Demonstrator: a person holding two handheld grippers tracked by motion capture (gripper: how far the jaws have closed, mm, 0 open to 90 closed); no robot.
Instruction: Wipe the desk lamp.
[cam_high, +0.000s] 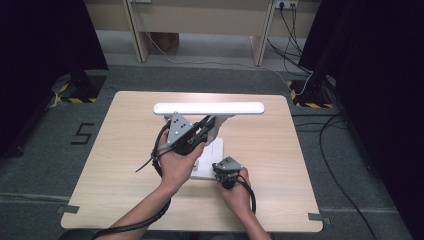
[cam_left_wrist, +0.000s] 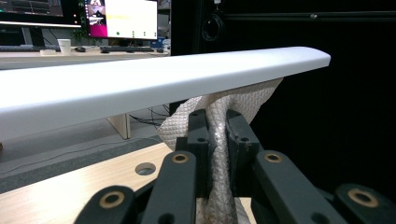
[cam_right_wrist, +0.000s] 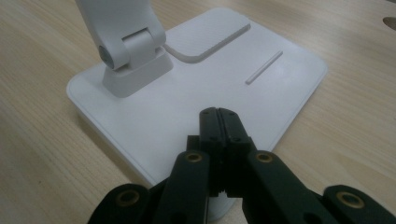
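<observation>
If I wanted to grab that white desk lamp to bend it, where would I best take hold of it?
Probably the flexible neck, just under the long flat head, coming from the person's side. It is thin and upright enough to fit between two jaws, as the left gripper pinches it now. The head looks too broad to pinch. The flat base wants pressing down from above, as the shut right gripper does.

Floor marking: a figure "5" (cam_high: 83, 133) in black tape on the grey carpet (cam_high: 45, 150), left of the table (cam_high: 125, 165).
Monitor screens (cam_left_wrist: 122, 18): lit in the left gripper view, their text too small to read.
Lamp: no legible brand or label.
</observation>
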